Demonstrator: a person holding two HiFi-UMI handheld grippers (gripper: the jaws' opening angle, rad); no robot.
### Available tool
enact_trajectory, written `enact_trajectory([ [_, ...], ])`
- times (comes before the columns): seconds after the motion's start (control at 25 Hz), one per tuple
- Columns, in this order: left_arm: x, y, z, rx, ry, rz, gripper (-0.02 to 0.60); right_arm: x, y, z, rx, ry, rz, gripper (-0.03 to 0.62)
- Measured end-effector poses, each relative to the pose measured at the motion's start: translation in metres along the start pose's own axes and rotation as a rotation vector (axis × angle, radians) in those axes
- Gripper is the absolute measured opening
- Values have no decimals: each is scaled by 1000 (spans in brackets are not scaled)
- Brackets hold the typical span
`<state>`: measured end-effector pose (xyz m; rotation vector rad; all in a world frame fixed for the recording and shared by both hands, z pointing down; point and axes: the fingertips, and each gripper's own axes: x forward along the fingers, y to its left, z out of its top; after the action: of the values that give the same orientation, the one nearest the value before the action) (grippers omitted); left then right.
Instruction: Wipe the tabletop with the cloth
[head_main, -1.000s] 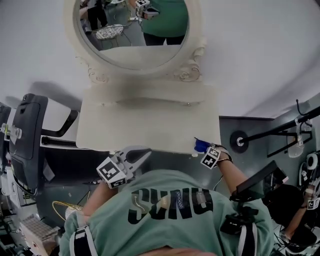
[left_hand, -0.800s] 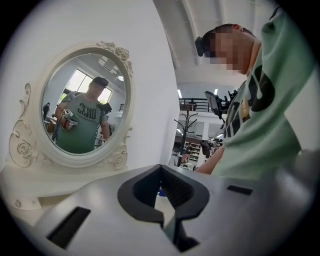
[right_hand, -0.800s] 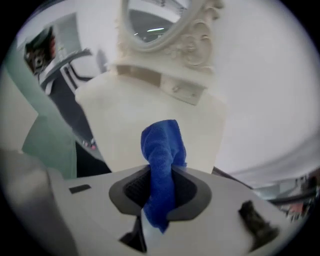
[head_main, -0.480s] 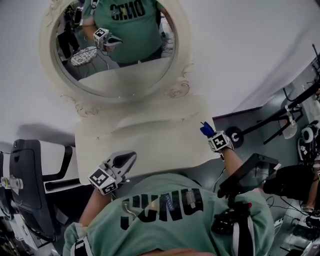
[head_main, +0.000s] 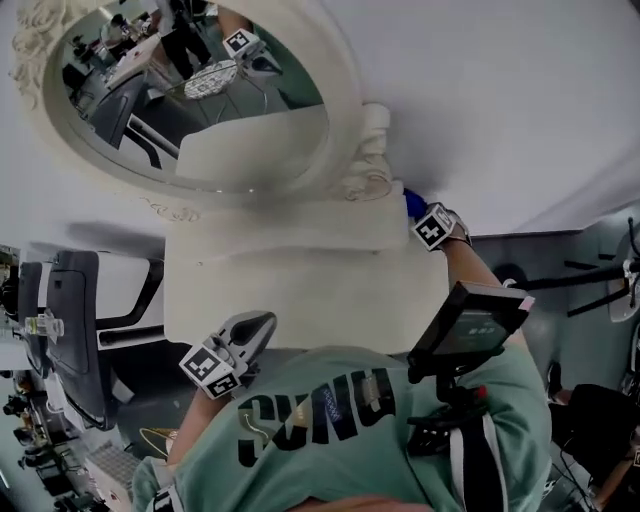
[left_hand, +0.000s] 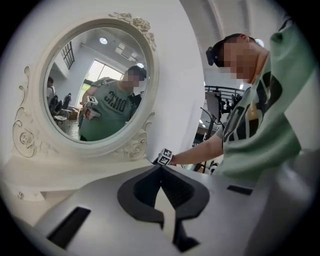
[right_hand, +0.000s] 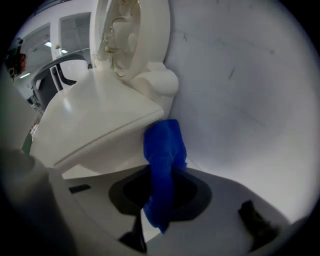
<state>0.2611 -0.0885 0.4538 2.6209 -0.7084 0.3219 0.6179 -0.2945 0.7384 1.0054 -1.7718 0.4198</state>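
The right hand-held gripper (right_hand: 161, 197), clamped on the blue cloth (right_hand: 164, 150), has slid along the bench's (head_main: 300, 290) right edge to the far corner beside the mirror (head_main: 200, 100). The left hand-held gripper (left_hand: 161, 172) stays closed and empty at the near edge.

Soft, even indoor light; daylight glares in the oval cream-framed mirror (left_hand: 95, 82). Both gripper views bulge strongly, corners black.

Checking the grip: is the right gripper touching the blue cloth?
Touching. The right gripper view shows the right gripper clamped on the cloth.
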Motion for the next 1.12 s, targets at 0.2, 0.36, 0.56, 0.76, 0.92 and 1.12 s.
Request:
enact_trajectory([
  [0.2, 14, -5, -5, -27, 47, 80, 9, 36, -15, 28, -146, -17, 28, 81],
  [0.36, 16, -7, -9, -47, 57, 94, 9, 39, -12, 34, -220, -7, 42, 80],
  [0.56, 21, -11, -14, -32, 56, 37, 9, 29, 6, 19, -262, 26, 39, 80],
  [0.76, -10, -16, -27, -13, 39, -38, 9, -18, 87, -46, -281, 57, 74, 80],
  [0.92, -37, -22, -37, 6, 13, -132, 9, -72, 177, -121, -256, 105, 84, 80],
  [1.12, -59, -37, -50, 42, 18, -238, 9, -120, 271, -194, -178, 166, 105, 80],
])
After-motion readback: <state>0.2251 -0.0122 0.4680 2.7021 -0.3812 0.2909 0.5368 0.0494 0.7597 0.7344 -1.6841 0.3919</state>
